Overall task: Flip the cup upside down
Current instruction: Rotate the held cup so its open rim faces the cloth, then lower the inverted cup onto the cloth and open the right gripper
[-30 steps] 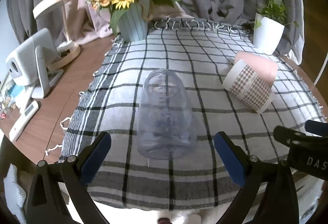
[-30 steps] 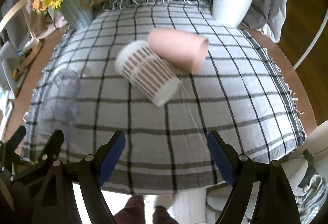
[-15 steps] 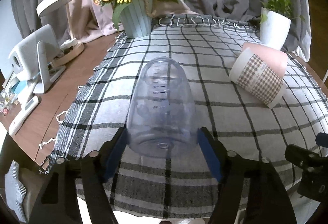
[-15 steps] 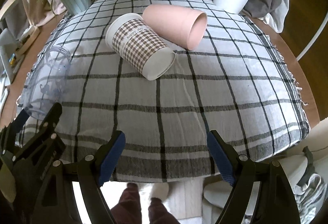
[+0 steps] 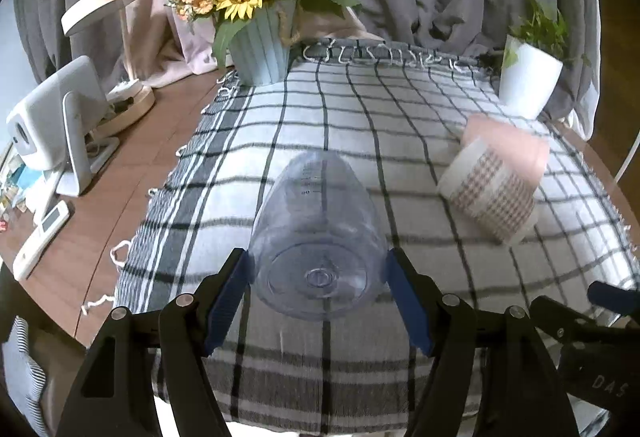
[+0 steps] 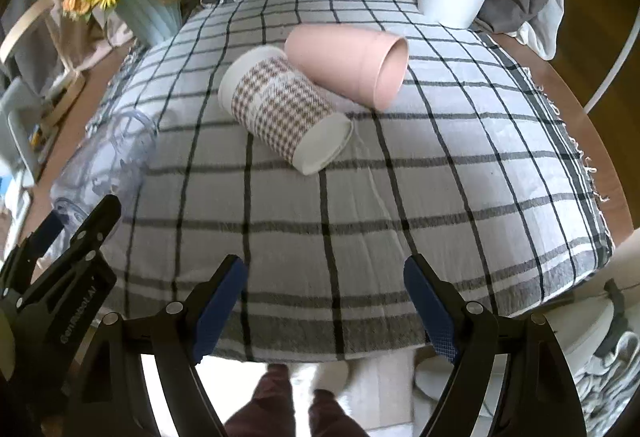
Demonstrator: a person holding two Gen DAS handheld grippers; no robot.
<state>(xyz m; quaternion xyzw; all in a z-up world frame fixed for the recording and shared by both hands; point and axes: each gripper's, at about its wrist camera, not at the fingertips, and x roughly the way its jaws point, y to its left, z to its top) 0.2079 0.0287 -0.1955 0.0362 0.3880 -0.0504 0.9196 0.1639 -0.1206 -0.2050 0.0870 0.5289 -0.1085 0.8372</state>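
Nearest the left wrist camera, the left gripper was clamped on the clear plastic cup, its blue pads pressed against either side of the cup near the base. The cup lay on its side across the checked cloth, base toward the camera and mouth pointing away (faint measuring marks showed on its upper wall). Whether it rested on the cloth or was just lifted off it, I could not tell.

The right gripper hung over the near edge of the table, fingers spread wide with nothing between them, well apart from any cup.

The step in hand looked like the grasp itself, made and ready for the turn. By my reckoning the next move called for a lift clear of the cloth, then a roll of the wrist to bring the mouth down, and a level set-down so the rim landed flat on the soft fabric.

Farther off, the houndstooth cup and the pink cup lay on their sides, touching one another. Beyond them, at the far edge of the cloth, stood the sunflower pot on the left and the white planter on the right.
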